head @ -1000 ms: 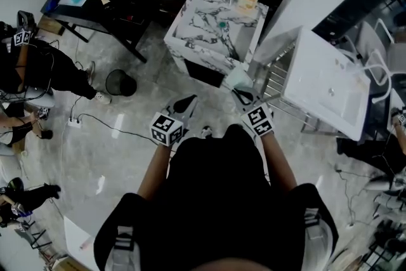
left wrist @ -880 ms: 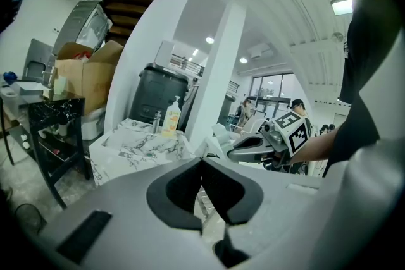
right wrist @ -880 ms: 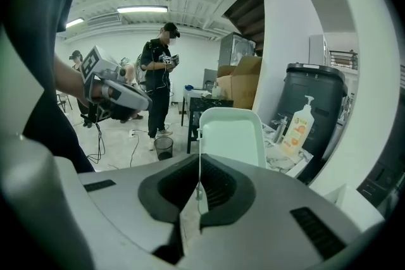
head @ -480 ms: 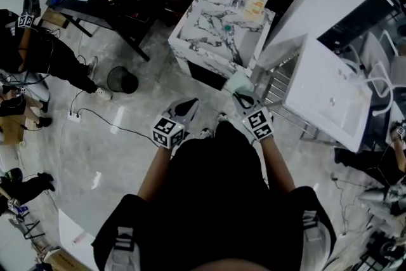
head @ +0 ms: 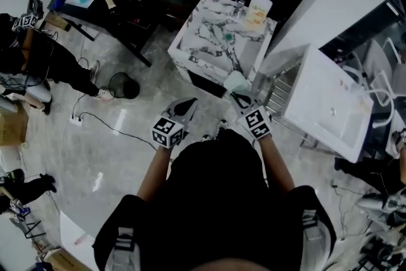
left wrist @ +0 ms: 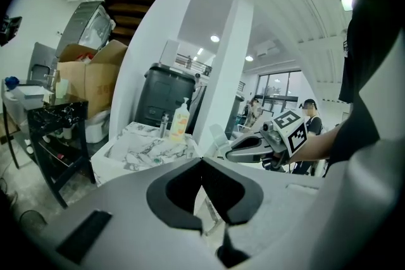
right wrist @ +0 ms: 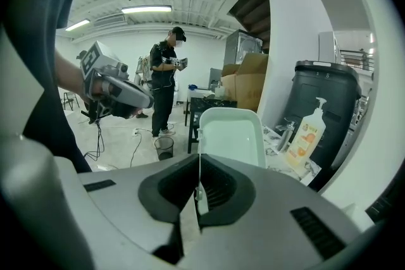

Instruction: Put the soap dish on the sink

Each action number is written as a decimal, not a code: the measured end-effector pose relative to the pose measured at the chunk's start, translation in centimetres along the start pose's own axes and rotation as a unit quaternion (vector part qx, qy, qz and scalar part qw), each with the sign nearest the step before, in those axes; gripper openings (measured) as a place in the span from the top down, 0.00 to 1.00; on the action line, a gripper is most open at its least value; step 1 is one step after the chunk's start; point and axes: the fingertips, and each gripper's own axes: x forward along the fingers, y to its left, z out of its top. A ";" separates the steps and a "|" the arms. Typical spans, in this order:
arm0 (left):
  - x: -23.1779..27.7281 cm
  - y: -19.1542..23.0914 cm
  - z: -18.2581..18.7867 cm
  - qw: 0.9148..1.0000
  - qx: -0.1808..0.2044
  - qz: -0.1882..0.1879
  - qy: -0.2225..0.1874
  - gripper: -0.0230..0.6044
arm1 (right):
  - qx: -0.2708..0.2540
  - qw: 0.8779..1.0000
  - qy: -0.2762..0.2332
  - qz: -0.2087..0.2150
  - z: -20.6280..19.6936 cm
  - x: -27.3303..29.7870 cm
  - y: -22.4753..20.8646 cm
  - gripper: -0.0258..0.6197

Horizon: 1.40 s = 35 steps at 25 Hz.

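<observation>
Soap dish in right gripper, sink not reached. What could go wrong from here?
1. The right gripper pinches the soap dish by one thin edge only; it may pivot or slip out.
2. The soap bottle and faucet crowd the back of the sink; setting down there could knock the bottle.

Pale soap dish (right wrist: pixel 231 136) in tool (right wrist: pixel 199 164)

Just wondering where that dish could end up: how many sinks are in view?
2. A marble-patterned sink stands straight ahead of the person, with a pump bottle on its far corner. A white sink stands to its right. More could be hidden outside the views.
</observation>
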 end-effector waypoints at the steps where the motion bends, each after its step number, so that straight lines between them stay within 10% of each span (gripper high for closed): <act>1: 0.5 0.2 0.4 1.000 0.001 -0.001 -0.001 0.96 | 0.000 1.000 0.002 0.001 -0.1 0.2 -0.4 0.96; 35: 4.5 2.5 2.0 0.997 -0.018 0.073 0.014 0.96 | -0.023 0.995 -0.002 0.097 0.0 4.8 -5.4 0.96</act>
